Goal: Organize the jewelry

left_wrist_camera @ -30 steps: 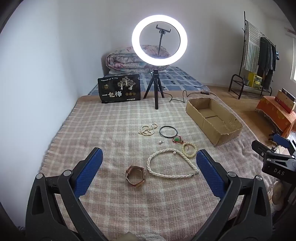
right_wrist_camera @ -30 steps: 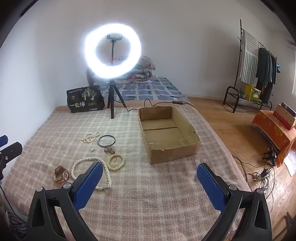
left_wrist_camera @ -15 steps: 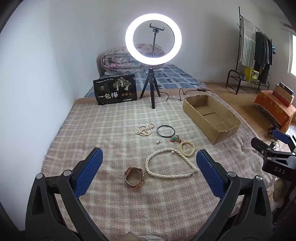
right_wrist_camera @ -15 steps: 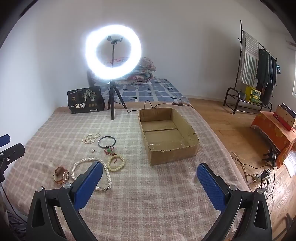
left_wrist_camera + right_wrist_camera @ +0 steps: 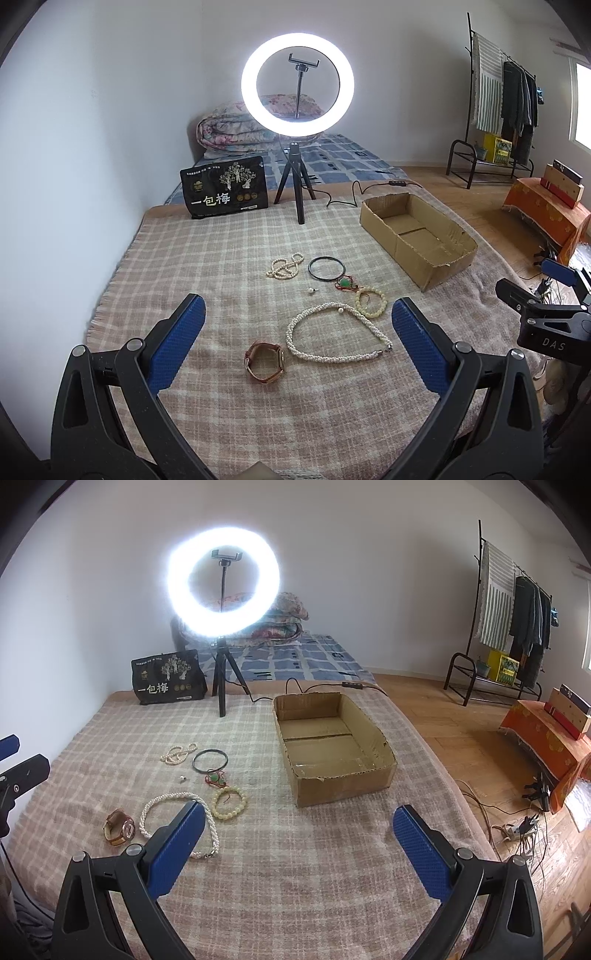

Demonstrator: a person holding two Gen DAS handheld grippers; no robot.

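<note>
Since a second ago little has changed: the left gripper [image 5: 297, 325] still hovers spread wide and empty over the watch [image 5: 265, 361] and pearl necklace [image 5: 338, 336], and the right gripper [image 5: 298, 829] stays agape before the seemingly bare cardboard box [image 5: 332, 749]. Jewelry lies on a plaid blanket [image 5: 229, 251], ring light [image 5: 297, 84] behind, clothes rack [image 5: 513, 602] rightmost

**Lighting and picture quality**

We see even, soft daylight with faint shadows. The ring light [image 5: 297, 85] reads crisp in the left view; in the right view it [image 5: 223, 582] blooms with glare. Both pictures are sharp centrally, with fisheye bending and dark vignetting at the corners.
</note>
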